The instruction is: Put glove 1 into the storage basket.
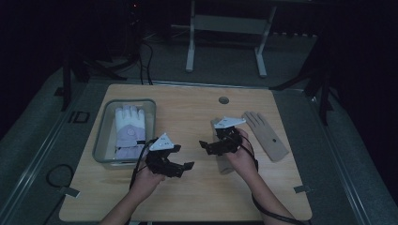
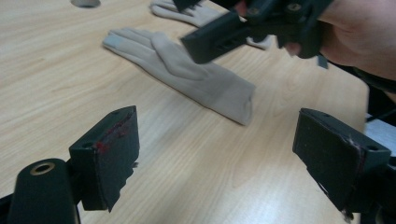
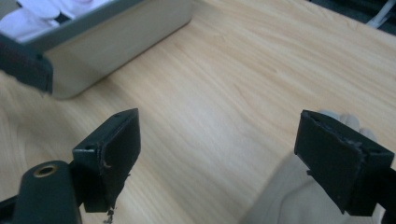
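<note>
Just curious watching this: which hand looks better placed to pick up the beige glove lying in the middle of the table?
Probably the right. Its claw hangs open directly over that beige glove, while the left claw is further off.

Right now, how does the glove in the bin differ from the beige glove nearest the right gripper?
The white glove lies inside the clear bin at the table's left; the beige glove lies on the bare wooden table, partly under the right hand. The white glove shows a pale purple palm patch; the beige glove is one plain colour. Both lie flat, untouched by the open grippers.
</note>
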`<state>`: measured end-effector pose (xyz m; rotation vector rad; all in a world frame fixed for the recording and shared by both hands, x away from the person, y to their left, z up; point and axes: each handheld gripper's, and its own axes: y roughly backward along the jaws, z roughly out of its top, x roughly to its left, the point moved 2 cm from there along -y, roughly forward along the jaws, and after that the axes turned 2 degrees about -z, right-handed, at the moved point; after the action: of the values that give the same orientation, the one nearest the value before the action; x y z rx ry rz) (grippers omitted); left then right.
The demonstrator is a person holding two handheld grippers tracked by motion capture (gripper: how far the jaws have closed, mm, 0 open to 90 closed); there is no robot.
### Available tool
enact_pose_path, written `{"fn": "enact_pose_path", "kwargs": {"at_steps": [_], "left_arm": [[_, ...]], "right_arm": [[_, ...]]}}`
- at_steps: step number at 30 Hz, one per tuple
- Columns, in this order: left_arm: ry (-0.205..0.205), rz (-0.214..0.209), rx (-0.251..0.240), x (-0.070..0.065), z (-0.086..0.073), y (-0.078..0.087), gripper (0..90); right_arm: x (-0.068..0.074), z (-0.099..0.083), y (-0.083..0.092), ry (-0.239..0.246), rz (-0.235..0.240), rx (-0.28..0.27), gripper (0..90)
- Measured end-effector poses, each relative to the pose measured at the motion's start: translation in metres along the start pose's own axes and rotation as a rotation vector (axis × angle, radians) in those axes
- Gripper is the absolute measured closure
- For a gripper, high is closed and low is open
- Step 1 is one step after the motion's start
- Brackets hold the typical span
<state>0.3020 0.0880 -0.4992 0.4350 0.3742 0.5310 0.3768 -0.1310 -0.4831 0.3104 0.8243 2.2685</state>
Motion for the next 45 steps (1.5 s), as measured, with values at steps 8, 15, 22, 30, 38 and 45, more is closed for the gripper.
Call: {"fn": "enact_pose_path", "kwargs": {"at_steps": [8,15,22,30,38,45], "left_arm": [[0.012,-0.009,0.023,-0.003,-0.020,-0.013,14.9],[-0.025,0.011,0.056,-0.013,-0.037,-0.031,14.9],[-0.054,0.015,0.073,-0.017,-0.048,-0.040,14.4],[-0.058,0.057,0.054,-0.014,-0.059,-0.043,1.6],[-0.105,0.090,0.040,-0.018,-0.064,-0.048,1.7],[-0.096,0.099,0.021,-0.017,-0.067,-0.046,1.7]], "right_arm": [[-0.006,-0.027,0.008,0.006,-0.010,-0.012,14.1],[-0.007,-0.053,0.006,0.016,0.000,0.006,13.8],[-0.011,-0.069,0.009,0.002,-0.010,0.016,13.6],[-0.022,-0.094,0.020,-0.019,-0.023,0.000,12.9],[-0.036,-0.107,0.029,-0.054,-0.038,-0.012,12.7],[-0.046,-0.106,0.033,-0.110,-0.051,-0.032,10.4]]}}
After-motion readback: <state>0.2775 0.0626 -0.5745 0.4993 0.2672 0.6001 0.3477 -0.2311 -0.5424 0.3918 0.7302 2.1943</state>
